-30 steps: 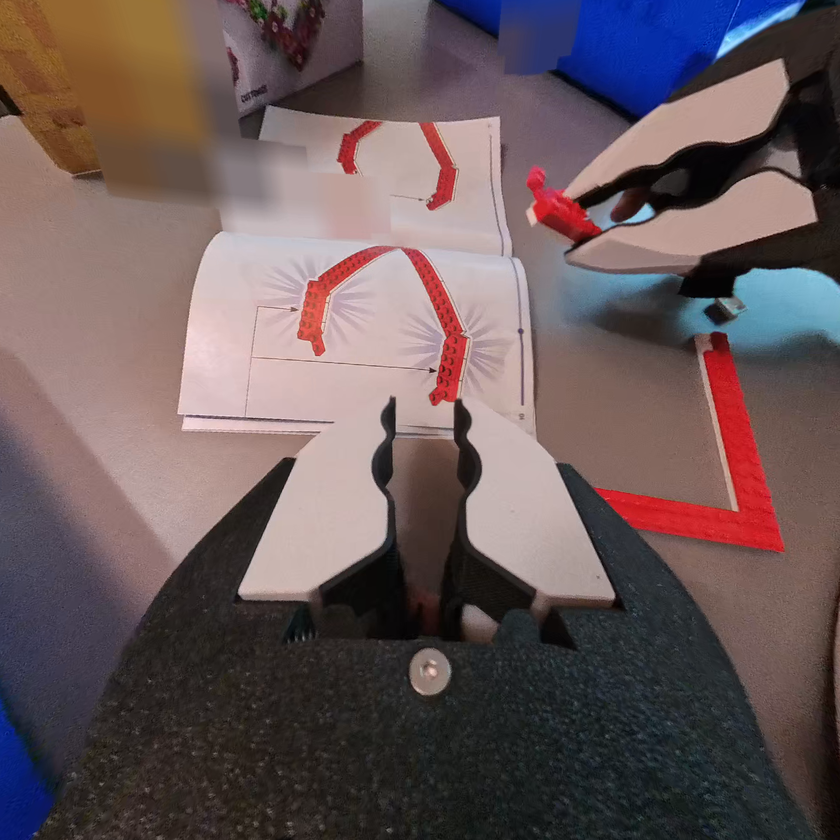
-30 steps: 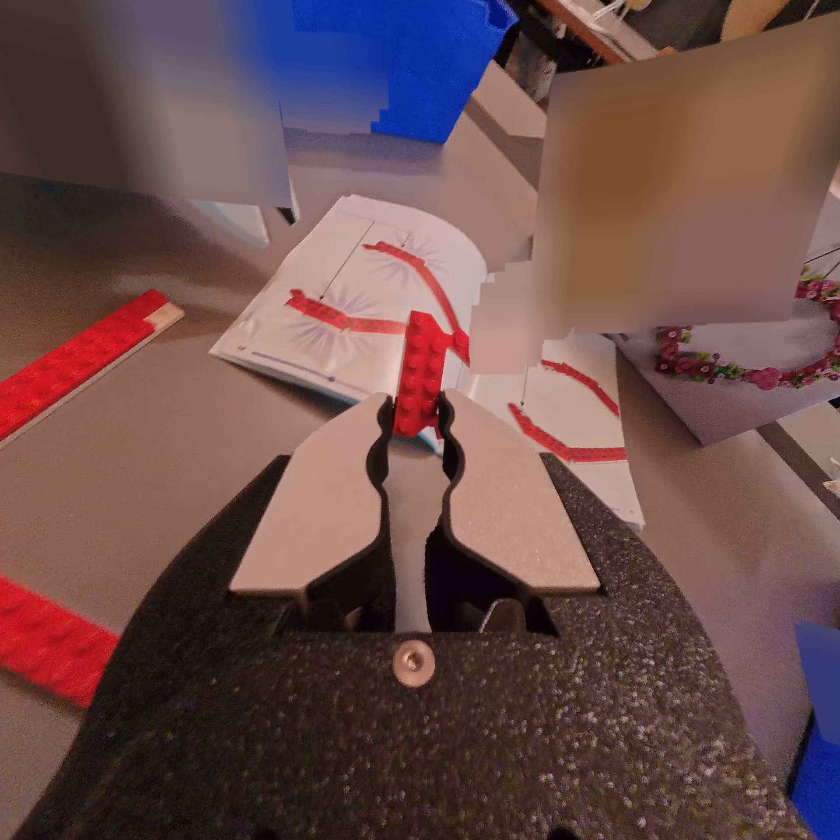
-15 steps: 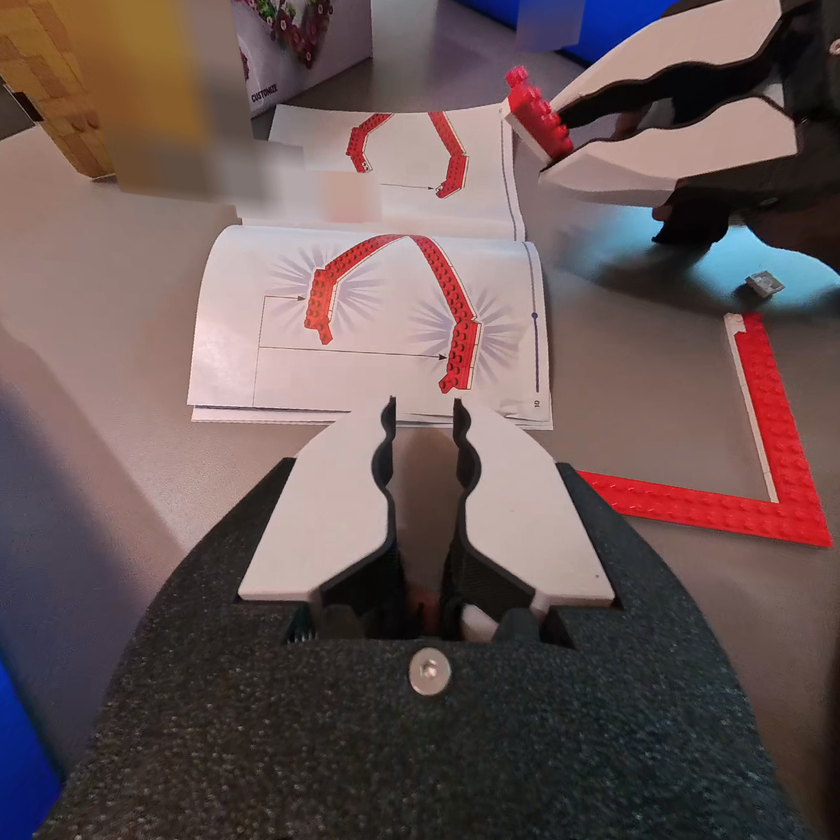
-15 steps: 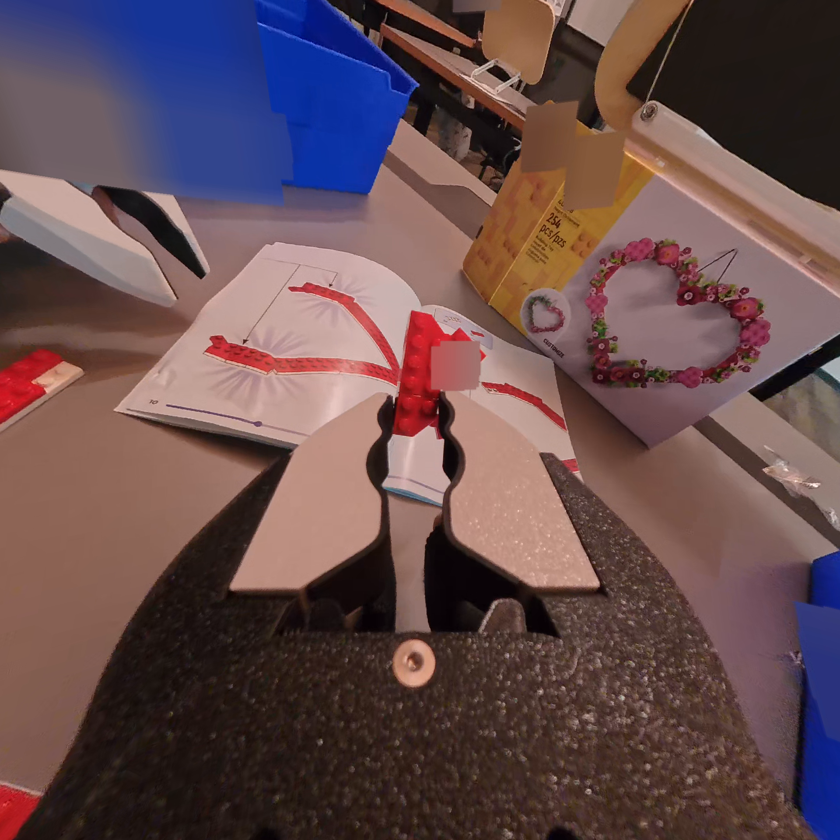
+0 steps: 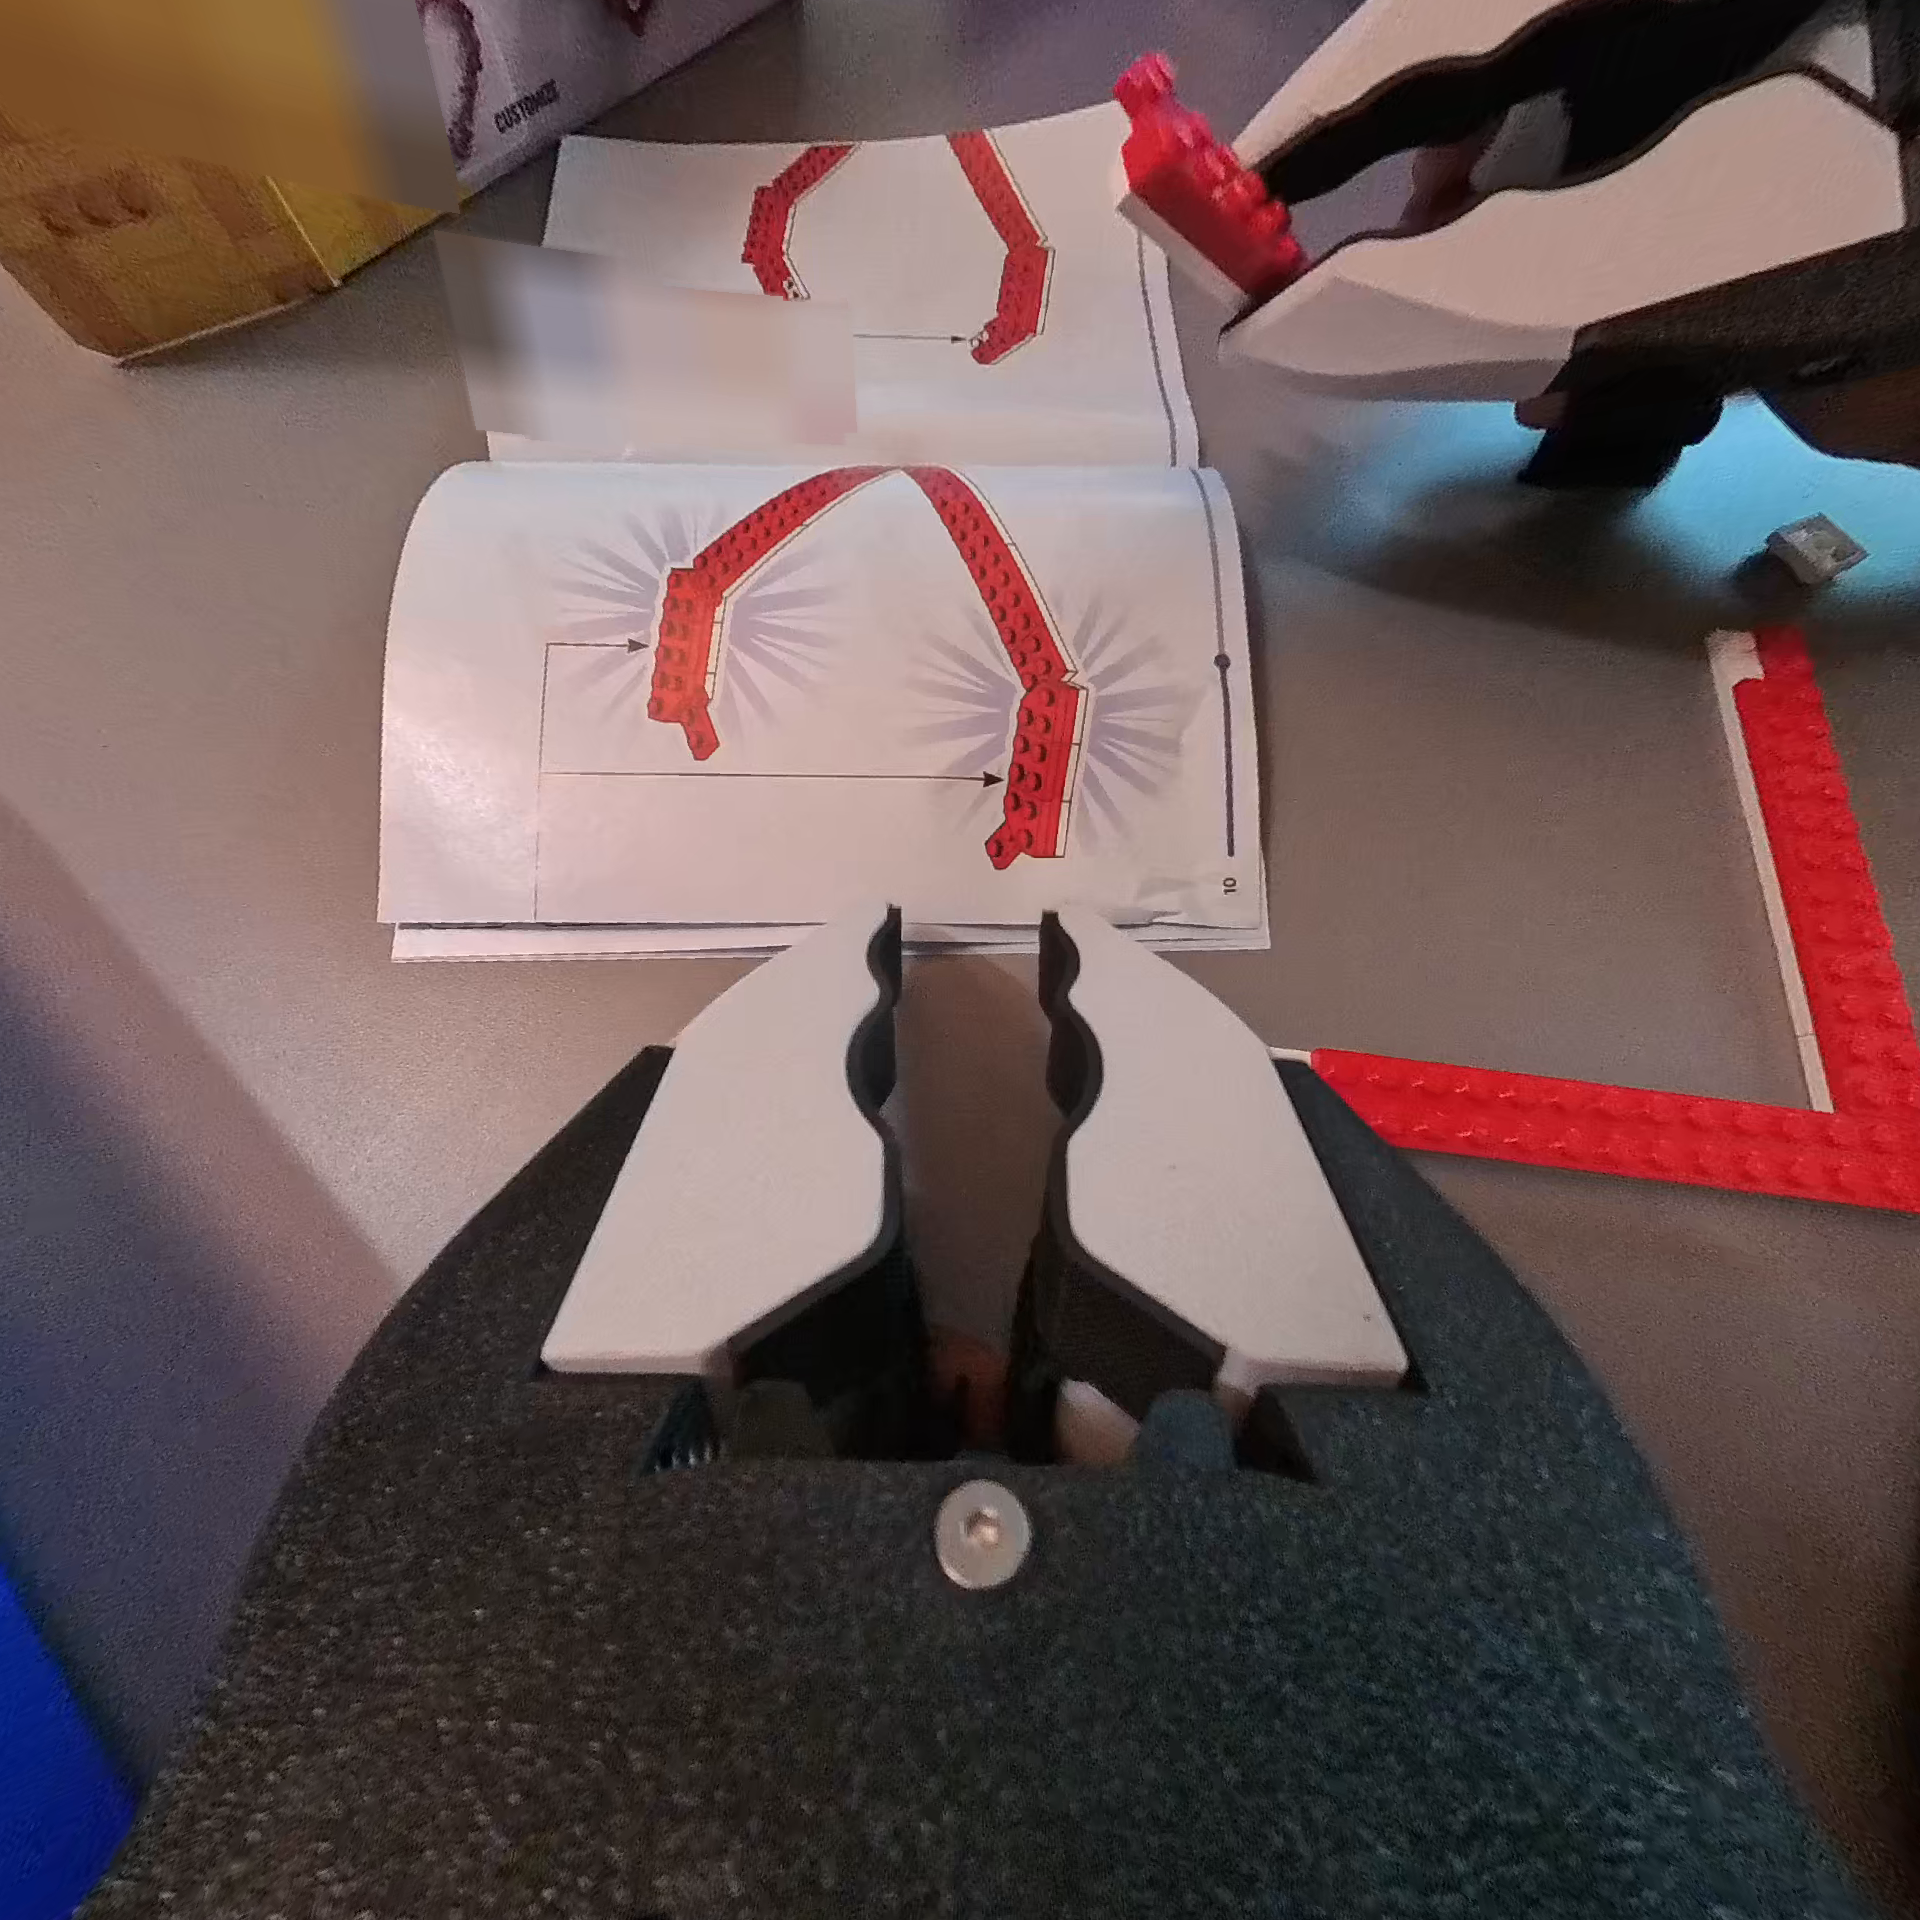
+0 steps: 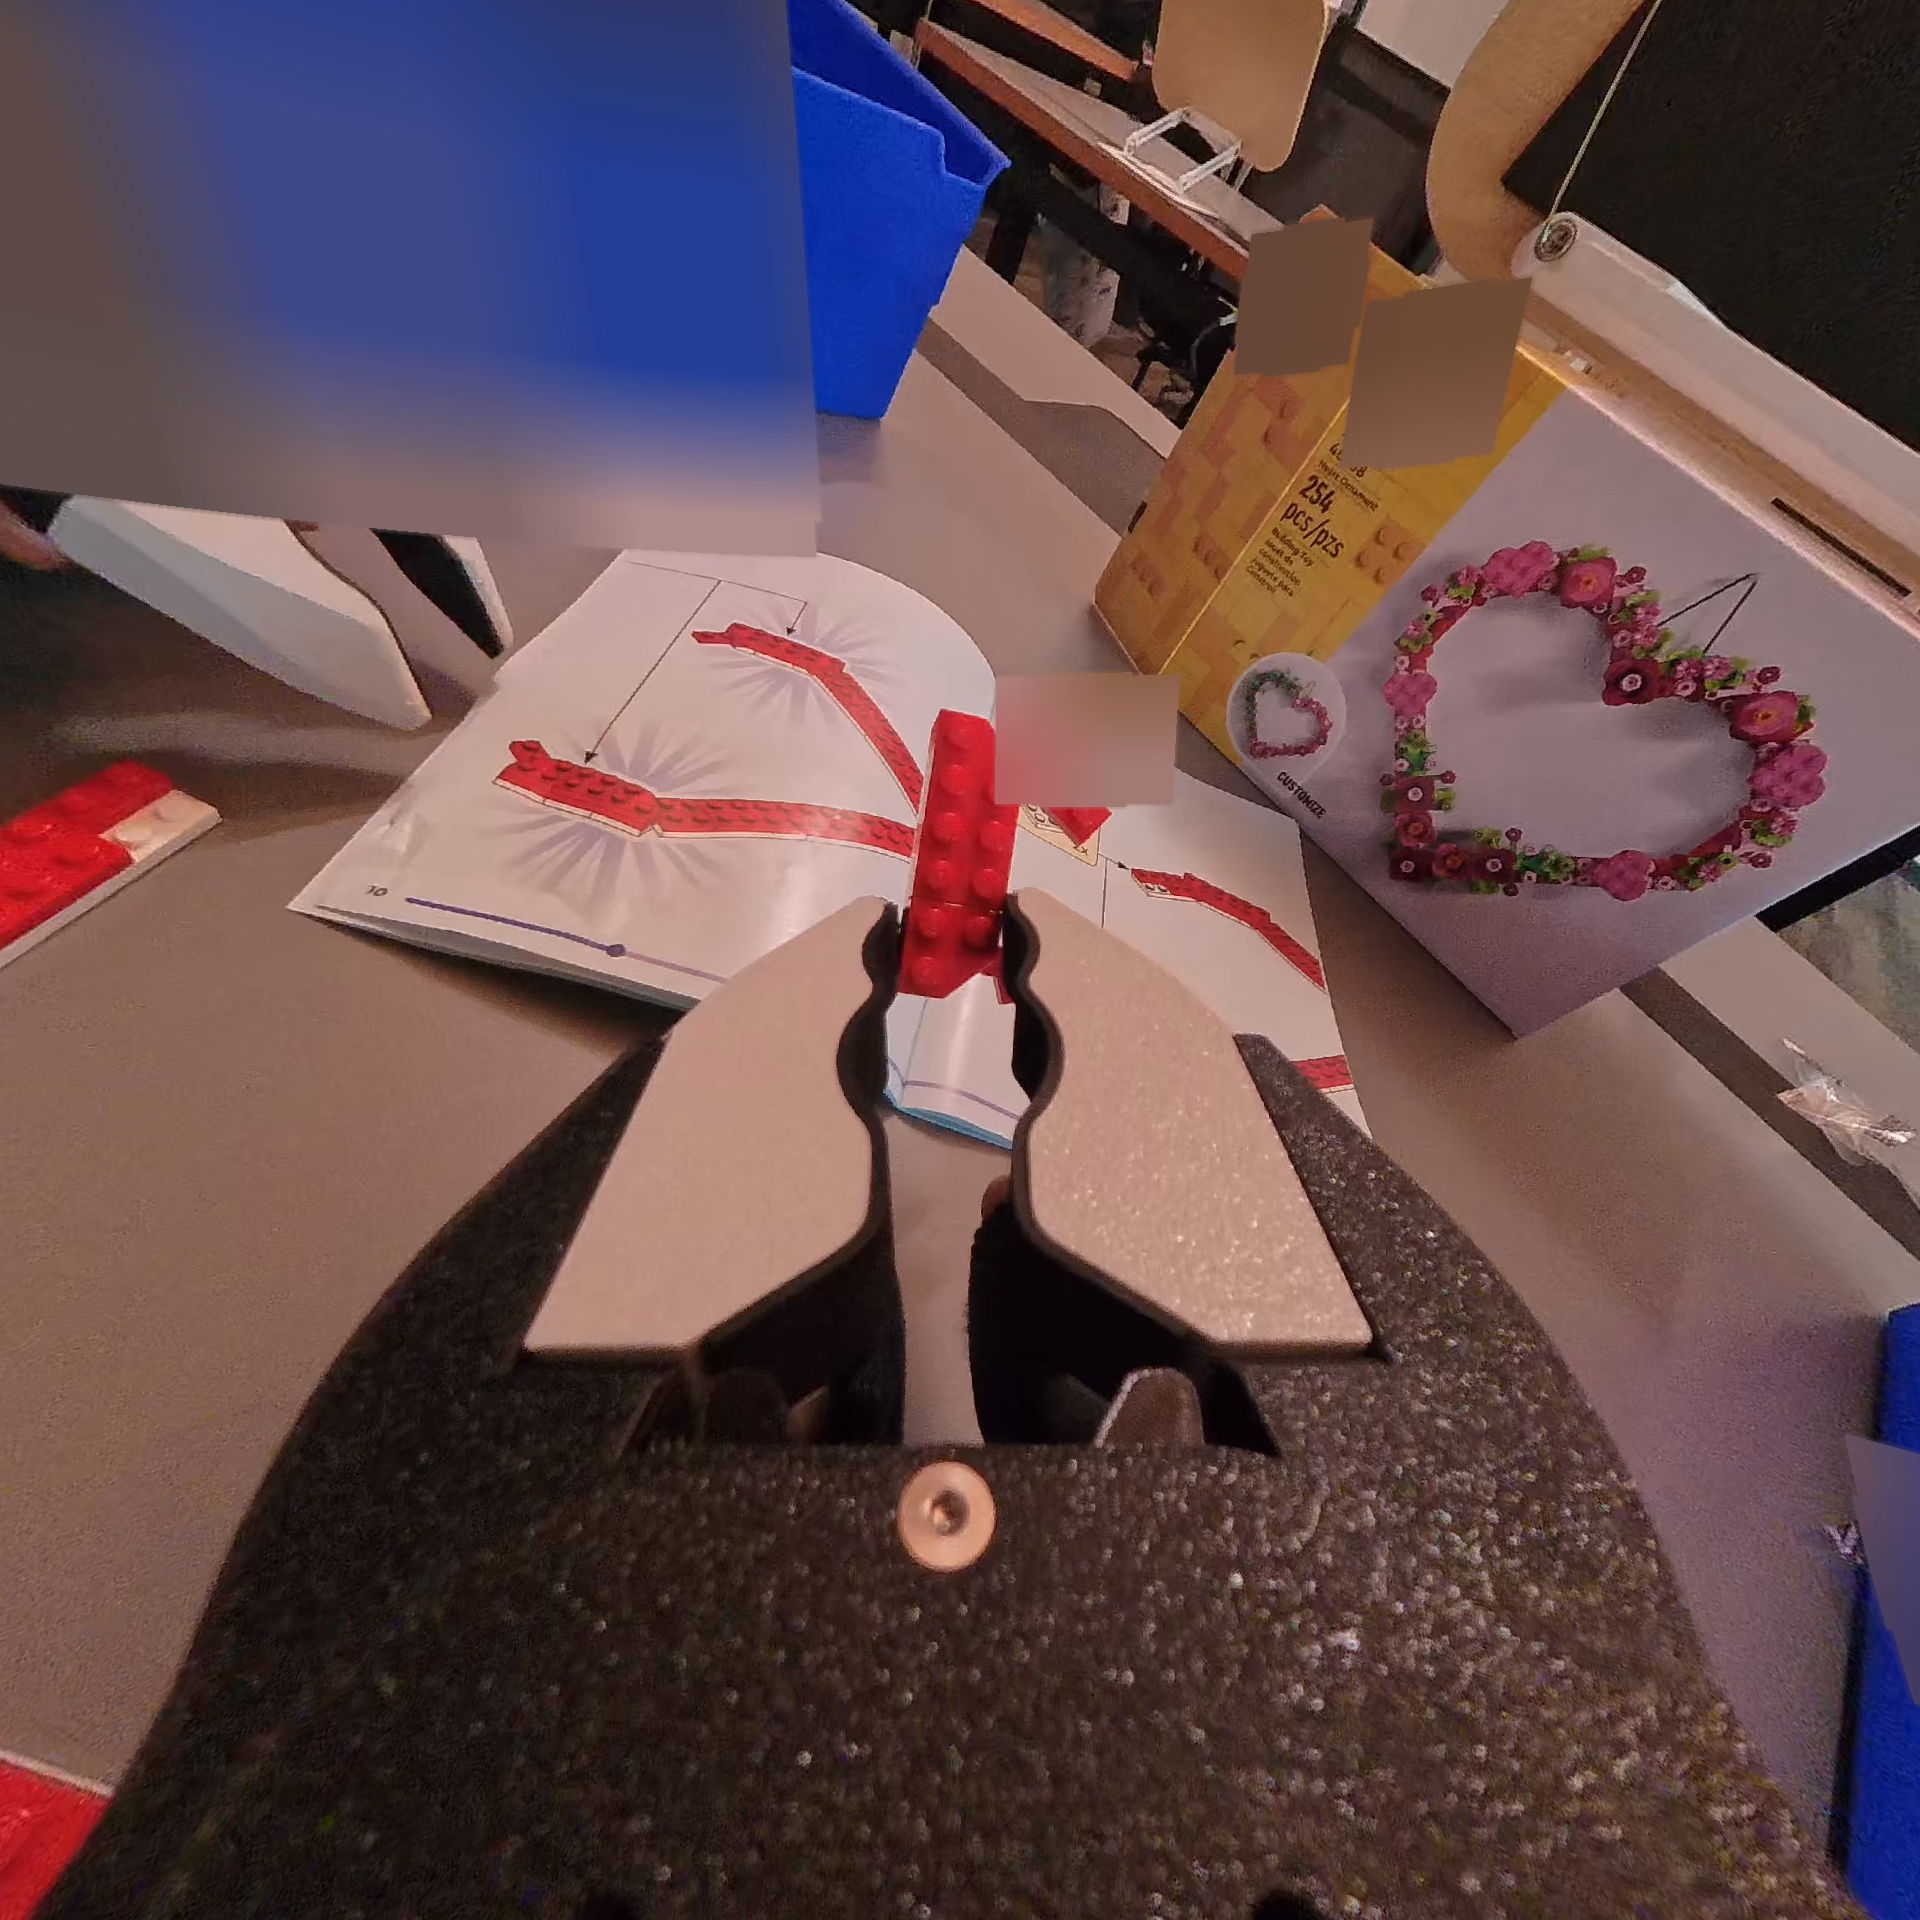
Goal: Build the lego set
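My right gripper [image 6: 951,920] is shut on a red lego piece [image 6: 961,831] that sticks up past its tips, held in the air over the open instruction booklet [image 6: 665,790]. It also shows in the left wrist view [image 5: 1216,249] at the top right, with the red piece [image 5: 1205,182] in it. My left gripper [image 5: 968,925] is open and empty, just before the booklet's [image 5: 810,686] near edge. A red L-shaped lego frame [image 5: 1829,935] lies flat on the table to its right.
The set's box [image 6: 1621,727] with a flower heart picture stands right of the booklet. A blue bin [image 6: 883,239] stands at the back. A small grey piece [image 5: 1813,545] lies beyond the frame. A plastic bag scrap [image 6: 1849,1117] lies at the right.
My right gripper has lifted with the red piece and turned toward the box. My left gripper has drawn closer to the booklet and stays open.
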`<state>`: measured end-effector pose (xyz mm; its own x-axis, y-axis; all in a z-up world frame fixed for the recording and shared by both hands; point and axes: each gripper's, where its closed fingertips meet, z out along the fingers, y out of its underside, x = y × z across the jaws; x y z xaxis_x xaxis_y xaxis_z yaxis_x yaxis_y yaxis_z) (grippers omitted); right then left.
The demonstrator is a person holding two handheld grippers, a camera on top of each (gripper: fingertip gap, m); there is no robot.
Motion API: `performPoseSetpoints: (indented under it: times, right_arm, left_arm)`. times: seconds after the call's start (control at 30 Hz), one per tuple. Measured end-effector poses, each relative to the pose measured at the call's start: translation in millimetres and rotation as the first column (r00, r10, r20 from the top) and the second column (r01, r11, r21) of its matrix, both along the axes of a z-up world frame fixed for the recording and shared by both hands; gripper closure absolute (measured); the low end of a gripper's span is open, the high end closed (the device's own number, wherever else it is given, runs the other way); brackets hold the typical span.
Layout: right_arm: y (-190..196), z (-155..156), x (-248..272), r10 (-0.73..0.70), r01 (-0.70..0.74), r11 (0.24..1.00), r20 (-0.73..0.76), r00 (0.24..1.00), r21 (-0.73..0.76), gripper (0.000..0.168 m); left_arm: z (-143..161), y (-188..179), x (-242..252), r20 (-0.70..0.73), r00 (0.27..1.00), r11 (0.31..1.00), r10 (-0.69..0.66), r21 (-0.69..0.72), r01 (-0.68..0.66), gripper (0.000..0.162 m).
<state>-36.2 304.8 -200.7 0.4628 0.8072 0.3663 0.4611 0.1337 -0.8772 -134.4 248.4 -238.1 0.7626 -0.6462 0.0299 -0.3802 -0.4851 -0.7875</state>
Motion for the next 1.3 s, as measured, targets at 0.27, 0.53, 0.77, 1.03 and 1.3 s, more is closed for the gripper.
performPoseSetpoints:
  times: [0.27, 0.53, 0.77, 1.03, 1.3]
  right_arm:
    - [-1.0, -2.8, -1.4, 0.006, -0.006, 1.0, 0.024, 1.0, 0.004, 0.15]
    - [-1.1, -4.4, -1.9, 0.007, -0.007, 1.0, 0.036, 0.999, 0.002, 0.15]
    - [-1.6, -6.0, -2.7, 0.012, -0.012, 1.0, 0.047, 0.999, -0.001, 0.15]
    - [-1.9, -6.3, -3.1, 0.014, -0.014, 1.0, 0.05, 0.999, 0.0, 0.15]
    - [-2.0, -7.7, -3.0, 0.014, -0.014, 1.0, 0.065, 0.998, 0.005, 0.15]
  left_arm:
    - [-0.2, 0.5, -0.5, 0.013, 1.0, 1.0, 0.004, -0.013, -0.003, 0.136]
    - [-5.0, -1.0, 1.4, -0.022, 1.0, 1.0, -0.014, -0.026, 0.013, 0.135]
    - [-4.5, -0.4, 0.7, -0.009, 1.0, 0.999, -0.009, -0.033, 0.009, 0.134]
    - [-7.1, -1.1, 1.3, -0.026, 1.0, 0.999, -0.017, -0.04, 0.016, 0.133]
    - [-6.4, -1.0, 1.1, -0.022, 1.0, 0.999, -0.017, -0.036, 0.016, 0.132]
